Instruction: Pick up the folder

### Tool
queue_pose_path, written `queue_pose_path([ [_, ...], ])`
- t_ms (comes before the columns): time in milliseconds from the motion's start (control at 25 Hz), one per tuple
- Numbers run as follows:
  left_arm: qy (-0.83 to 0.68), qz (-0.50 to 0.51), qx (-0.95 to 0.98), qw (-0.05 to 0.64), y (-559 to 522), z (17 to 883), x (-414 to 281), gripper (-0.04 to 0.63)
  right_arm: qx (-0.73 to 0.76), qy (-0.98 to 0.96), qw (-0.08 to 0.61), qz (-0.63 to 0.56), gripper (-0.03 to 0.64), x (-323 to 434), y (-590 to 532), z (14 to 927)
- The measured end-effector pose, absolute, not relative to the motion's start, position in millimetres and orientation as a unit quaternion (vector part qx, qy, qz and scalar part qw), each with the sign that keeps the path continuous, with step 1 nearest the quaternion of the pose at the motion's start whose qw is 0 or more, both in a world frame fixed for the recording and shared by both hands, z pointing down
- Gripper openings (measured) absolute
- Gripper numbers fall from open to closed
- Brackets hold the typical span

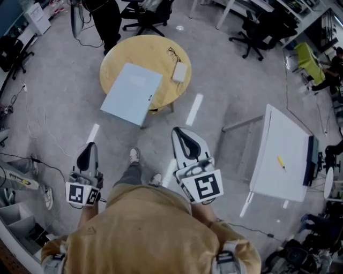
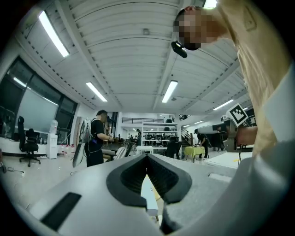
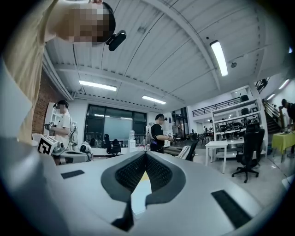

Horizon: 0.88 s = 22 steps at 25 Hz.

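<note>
A light blue folder lies on a round wooden table and overhangs its near edge. A dark pen is clipped at the folder's right edge. My left gripper is held low at the left, shut and empty, well short of the table. My right gripper is at the centre right, also shut with nothing in it, and nearer the folder's near corner but apart from it. In the left gripper view the shut gripper frames a pale strip of the folder. The right gripper points level at the folder.
A white device and glasses lie on the table's right side. A white desk with a yellow pen stands at the right. Office chairs and a standing person are beyond the table. Cables trail on the floor at left.
</note>
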<state>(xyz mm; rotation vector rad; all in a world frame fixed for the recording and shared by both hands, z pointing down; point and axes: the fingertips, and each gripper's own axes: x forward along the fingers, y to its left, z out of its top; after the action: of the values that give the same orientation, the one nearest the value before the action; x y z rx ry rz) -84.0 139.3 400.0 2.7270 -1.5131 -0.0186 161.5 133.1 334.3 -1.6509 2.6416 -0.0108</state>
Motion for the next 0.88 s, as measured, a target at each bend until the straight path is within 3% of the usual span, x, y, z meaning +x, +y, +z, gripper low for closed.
queue_pose_path([
  [880, -0.425, -0.011, 0.902, 0.071, -62, 426, -165, 0.003, -0.531, 0.847, -0.021, 0.018, 0.0, 40, -64, 314],
])
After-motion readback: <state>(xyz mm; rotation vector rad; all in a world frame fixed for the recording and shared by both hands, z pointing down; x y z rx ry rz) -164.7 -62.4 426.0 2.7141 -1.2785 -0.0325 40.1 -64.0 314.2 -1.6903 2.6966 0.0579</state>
